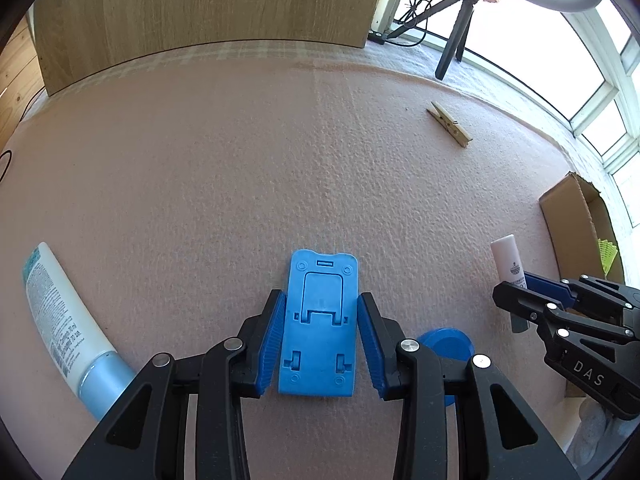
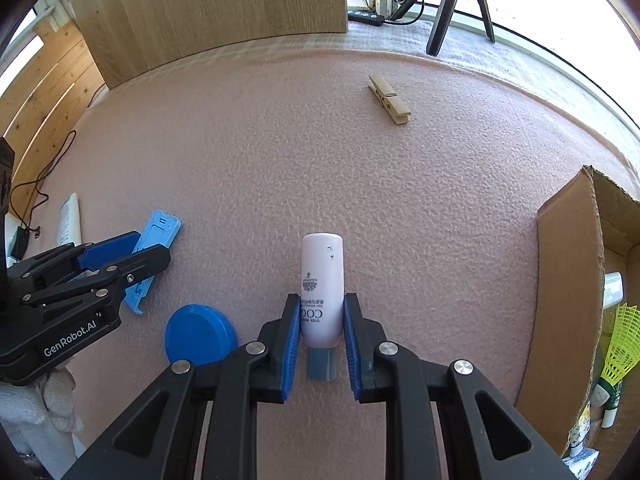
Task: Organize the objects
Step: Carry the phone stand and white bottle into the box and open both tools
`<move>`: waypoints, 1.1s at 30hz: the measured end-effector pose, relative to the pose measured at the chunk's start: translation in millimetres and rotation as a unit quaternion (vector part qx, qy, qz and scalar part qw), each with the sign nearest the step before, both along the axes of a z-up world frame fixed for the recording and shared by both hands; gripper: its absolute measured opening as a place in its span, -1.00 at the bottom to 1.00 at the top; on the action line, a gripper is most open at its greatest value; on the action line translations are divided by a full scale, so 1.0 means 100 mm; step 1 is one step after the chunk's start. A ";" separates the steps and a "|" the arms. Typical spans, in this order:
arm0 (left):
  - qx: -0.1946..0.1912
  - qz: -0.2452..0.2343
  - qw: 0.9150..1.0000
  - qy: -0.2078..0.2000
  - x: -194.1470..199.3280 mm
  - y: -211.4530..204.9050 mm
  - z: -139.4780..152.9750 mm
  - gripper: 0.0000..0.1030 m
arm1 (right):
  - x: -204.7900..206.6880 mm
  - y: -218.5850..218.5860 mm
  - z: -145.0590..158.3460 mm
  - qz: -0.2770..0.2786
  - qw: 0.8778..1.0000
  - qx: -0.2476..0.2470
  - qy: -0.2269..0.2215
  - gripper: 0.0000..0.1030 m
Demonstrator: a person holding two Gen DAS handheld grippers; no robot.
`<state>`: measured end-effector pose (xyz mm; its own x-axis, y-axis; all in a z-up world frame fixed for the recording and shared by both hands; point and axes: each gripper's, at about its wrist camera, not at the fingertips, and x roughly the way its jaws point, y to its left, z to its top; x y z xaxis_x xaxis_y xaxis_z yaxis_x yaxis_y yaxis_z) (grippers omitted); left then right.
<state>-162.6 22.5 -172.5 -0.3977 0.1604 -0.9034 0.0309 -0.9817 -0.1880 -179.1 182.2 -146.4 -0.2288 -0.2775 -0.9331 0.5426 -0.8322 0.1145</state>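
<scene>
Two claws point down at the pink surface: the left claw pinches a flat blue stand, the right claw pinches a lying pink bottle. A blue lid lies between; a box stands right.

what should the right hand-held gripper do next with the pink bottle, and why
Probably lift it straight up. The right hand-held gripper has both pads against the pink bottle, which lies on the pink mat, so the grip looks set. The open cardboard box to its right, already holding a shuttlecock, seems the likely destination.
</scene>
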 end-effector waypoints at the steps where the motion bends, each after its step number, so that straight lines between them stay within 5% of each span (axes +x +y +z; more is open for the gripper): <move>1: 0.004 0.000 1.000 0.000 0.01 -0.02 0.01 -0.24 | 0.01 0.03 0.02 -0.002 1.000 -0.007 0.000 -0.64; 16: 0.014 -0.033 0.998 0.047 -0.07 0.30 0.61 -0.24 | 0.12 0.73 0.59 -0.035 0.997 -0.057 0.028 -0.64; 33: 0.041 -0.194 0.977 0.079 -0.01 2.07 1.02 -0.23 | 0.24 2.02 0.81 -0.146 0.987 -0.052 0.052 -0.64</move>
